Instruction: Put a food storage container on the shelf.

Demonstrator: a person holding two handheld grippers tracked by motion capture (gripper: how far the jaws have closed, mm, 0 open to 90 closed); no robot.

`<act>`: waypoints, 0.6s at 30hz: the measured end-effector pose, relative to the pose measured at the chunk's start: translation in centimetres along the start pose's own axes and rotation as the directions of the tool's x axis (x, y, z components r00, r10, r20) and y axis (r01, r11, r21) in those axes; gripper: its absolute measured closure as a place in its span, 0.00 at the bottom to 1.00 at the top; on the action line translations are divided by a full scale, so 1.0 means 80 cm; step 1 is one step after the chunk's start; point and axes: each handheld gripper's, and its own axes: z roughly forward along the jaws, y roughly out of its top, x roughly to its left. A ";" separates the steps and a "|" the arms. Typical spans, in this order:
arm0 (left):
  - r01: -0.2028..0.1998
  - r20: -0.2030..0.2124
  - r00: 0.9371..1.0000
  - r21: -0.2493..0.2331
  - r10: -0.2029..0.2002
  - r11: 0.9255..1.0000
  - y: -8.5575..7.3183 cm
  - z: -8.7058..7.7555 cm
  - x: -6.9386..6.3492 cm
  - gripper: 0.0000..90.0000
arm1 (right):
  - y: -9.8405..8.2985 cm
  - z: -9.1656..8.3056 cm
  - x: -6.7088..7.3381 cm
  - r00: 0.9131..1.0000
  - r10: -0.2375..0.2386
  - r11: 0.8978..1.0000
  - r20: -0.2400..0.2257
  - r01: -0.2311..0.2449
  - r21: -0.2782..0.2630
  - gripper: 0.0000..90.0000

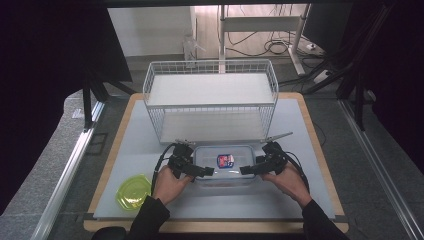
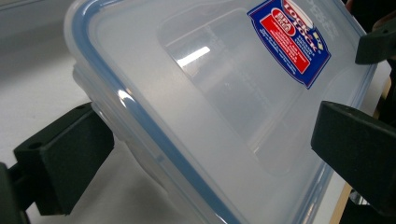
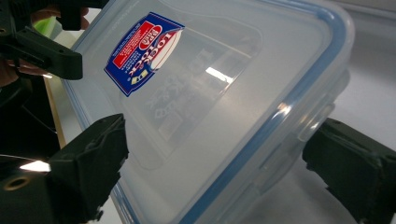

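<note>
— Your forearms come in at the near edge, and both hands sit at the ends of the clear food container point(image 1: 223, 167), which stands on the counter point(image 1: 300, 125) just in front of the wire rack point(image 1: 210, 100). What do you make of the grip?

— None yet, as far as I can tell. Your left tongs point(image 1: 198, 170) stand wide open, one jaw over the lid, one under the rim at the left end. Your right tongs point(image 1: 252, 169) are the same at the right end. The pads look clear of the plastic in both gripper views.

— So what should I mind?

— Judging from this, you're about to clamp and lift. Slide each pair further on, so the pads bite the blue-sealed rim point(image 2: 140, 121) rather than the latch flap point(image 3: 322, 116); a flap would likely flex or pop. Close both together and keep the box level.

— Anything in the way?

— The rack's lower shelf point(image 1: 212, 127) lies directly beyond; its front wire is close to the container's far edge, so raise before you push forward. The green lid point(image 1: 134, 191) by your left wrist lies apart, out of your path.
</note>
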 end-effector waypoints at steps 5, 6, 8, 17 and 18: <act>0.024 0.026 0.999 0.037 -0.024 0.999 -0.002 0.000 0.000 0.00 | -0.001 -0.003 0.003 1.000 0.008 1.000 0.006 -0.008 0.013 0.11; 0.013 0.025 1.000 0.045 -0.014 0.999 -0.003 0.000 -0.003 0.00 | -0.002 -0.005 0.004 1.000 0.008 1.000 0.004 -0.008 0.016 0.12; -0.018 0.009 1.000 0.061 0.018 0.998 -0.005 -0.002 -0.011 0.00 | -0.004 -0.010 0.005 1.000 0.009 1.000 0.001 -0.009 0.018 0.16; -0.090 -0.026 0.995 0.043 0.091 0.995 -0.020 -0.026 -0.025 0.18 | -0.020 -0.034 0.015 1.000 -0.024 0.999 0.004 0.024 -0.047 0.36; -0.085 -0.012 0.996 0.038 0.085 0.996 -0.021 -0.029 -0.022 0.22 | -0.022 -0.034 0.016 1.000 -0.023 0.998 0.005 0.023 -0.051 0.36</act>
